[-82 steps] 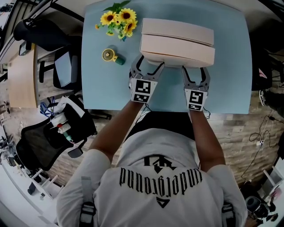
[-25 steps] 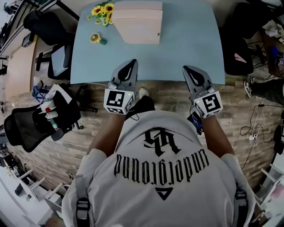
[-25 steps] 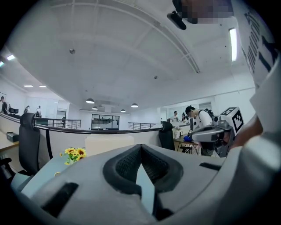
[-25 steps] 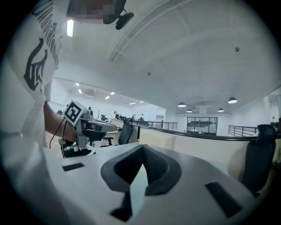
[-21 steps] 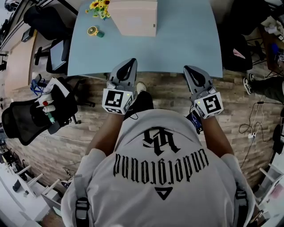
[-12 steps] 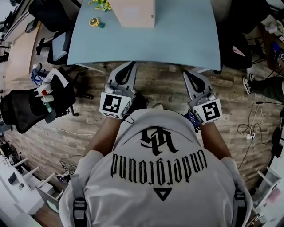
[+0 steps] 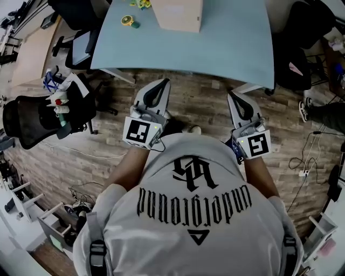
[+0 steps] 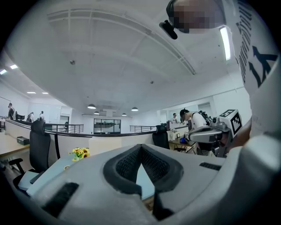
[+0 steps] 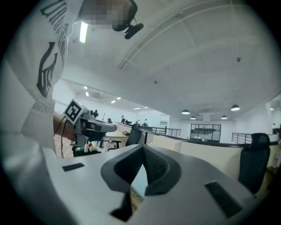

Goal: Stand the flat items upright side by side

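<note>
The flat beige items (image 7: pixel 178 11) stand together at the far side of the light blue table (image 7: pixel 226 48), cut off by the head view's top edge. Both grippers hang over the wooden floor, well short of the table's near edge. My left gripper (image 7: pixel 163 82) is shut with nothing between its jaws, and its own view shows the closed tips (image 8: pixel 140 147) pointing level toward the table. My right gripper (image 7: pixel 235 95) is also shut and holds nothing; its tips (image 9: pixel 142 147) meet in its own view. Each gripper shows in the other's view.
Yellow flowers (image 7: pixel 141 3) and a small yellow fan (image 7: pixel 129 21) sit left of the items. A black office chair (image 7: pixel 38 121) stands at the left, with a second chair (image 7: pixel 81 48) by the table's left side. Dark bags or seats (image 7: pixel 302 54) lie at the right.
The person has stepped back from the table. Both shut grippers came away from its near edge, and the table with the beige items has slid toward the top of the head view.
</note>
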Demonstrator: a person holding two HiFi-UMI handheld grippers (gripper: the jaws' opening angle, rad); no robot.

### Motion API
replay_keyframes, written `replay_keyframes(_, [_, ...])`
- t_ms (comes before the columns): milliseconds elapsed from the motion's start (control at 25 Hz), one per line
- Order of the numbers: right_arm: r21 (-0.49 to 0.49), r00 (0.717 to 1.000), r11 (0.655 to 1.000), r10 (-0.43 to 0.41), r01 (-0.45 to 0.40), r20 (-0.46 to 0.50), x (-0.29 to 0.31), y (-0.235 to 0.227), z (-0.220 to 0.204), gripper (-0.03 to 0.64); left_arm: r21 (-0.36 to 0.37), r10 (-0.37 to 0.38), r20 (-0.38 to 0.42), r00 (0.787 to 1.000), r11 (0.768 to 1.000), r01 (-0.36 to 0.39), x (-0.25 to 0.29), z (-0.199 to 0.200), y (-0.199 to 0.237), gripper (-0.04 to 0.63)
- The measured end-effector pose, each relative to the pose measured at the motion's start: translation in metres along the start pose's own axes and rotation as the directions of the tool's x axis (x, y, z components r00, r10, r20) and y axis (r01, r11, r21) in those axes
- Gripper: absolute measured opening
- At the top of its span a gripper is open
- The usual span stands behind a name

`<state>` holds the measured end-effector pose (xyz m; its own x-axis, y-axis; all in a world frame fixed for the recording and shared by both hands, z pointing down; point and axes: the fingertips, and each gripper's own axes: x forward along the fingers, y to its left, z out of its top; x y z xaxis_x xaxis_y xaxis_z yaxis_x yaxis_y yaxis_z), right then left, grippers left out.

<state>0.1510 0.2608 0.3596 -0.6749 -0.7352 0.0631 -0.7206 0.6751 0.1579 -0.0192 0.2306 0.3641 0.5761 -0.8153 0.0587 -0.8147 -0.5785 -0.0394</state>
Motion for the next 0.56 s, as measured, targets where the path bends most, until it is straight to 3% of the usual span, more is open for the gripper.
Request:
replay_keyframes(160, [0.001, 1.000, 1.000, 0.012, -0.012, -0.019, 0.005, 0.013, 0.005, 0.005, 0.018, -0.002, 0.003, 1.000, 1.000, 0.002, -0.008, 0.000, 0.004, 0.000])
replay_keyframes(560, [0.000, 1.000, 1.000, 0.002, -0.002, -0.015, 0.007, 0.018, 0.005, 0.005, -0.018, -0.010, 0.026, 1.000, 1.000, 0.011, -0.013, 0.001, 0.008, 0.000])
